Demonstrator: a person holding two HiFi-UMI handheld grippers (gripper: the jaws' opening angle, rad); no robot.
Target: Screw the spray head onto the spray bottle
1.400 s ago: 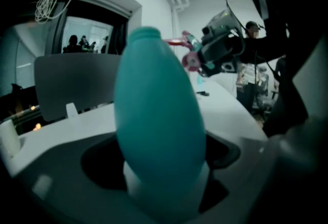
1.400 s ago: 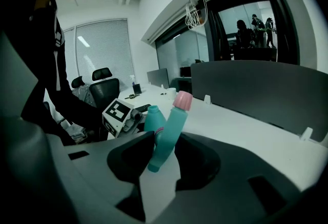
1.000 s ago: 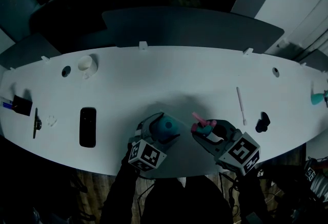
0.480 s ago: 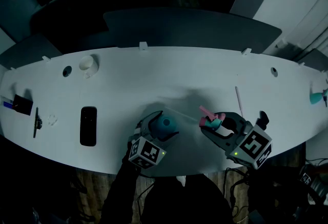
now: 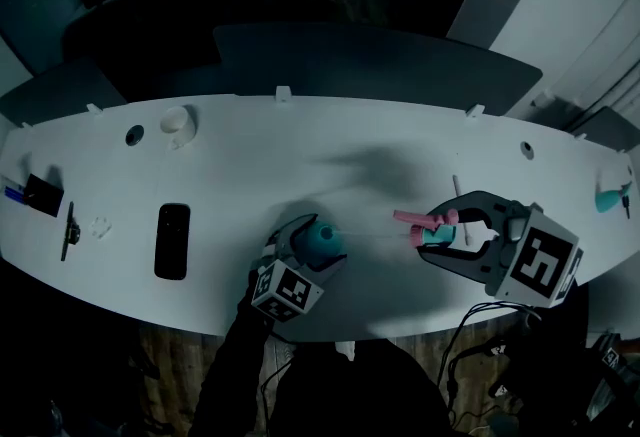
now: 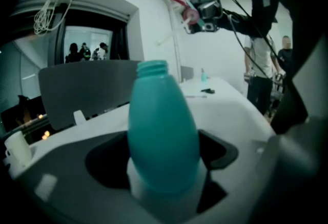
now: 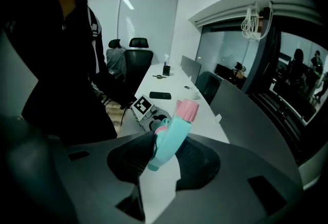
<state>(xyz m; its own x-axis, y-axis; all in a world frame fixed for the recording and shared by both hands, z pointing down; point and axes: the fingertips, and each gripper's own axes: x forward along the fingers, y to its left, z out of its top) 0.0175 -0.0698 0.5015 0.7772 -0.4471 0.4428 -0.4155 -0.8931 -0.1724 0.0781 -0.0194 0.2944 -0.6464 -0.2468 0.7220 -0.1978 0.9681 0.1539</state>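
A teal spray bottle (image 5: 322,239) stands upright on the white table (image 5: 330,160) near its front edge, its threaded neck bare. My left gripper (image 5: 312,251) is shut on the bottle's (image 6: 163,130) lower body. To the right and higher up, my right gripper (image 5: 448,233) is shut on the spray head (image 5: 432,227), a teal body with a pink nozzle and collar pointing left toward the bottle. In the right gripper view the spray head (image 7: 171,138) sits tilted between the jaws of my right gripper (image 7: 164,159). The left gripper view shows the spray head (image 6: 190,12) high above the bottle neck, a thin tube trailing from it.
A black phone (image 5: 172,241) lies left of the bottle. A white cup (image 5: 177,123) and small black items (image 5: 42,193) sit at the far left. A white stick (image 5: 458,195) lies behind the right gripper, a teal object (image 5: 610,195) at the right end. A chair back (image 5: 370,55) stands behind the table.
My right gripper has lifted off the table and swung out to the right with the spray head, rolling as it went. The left gripper and bottle have stayed put.
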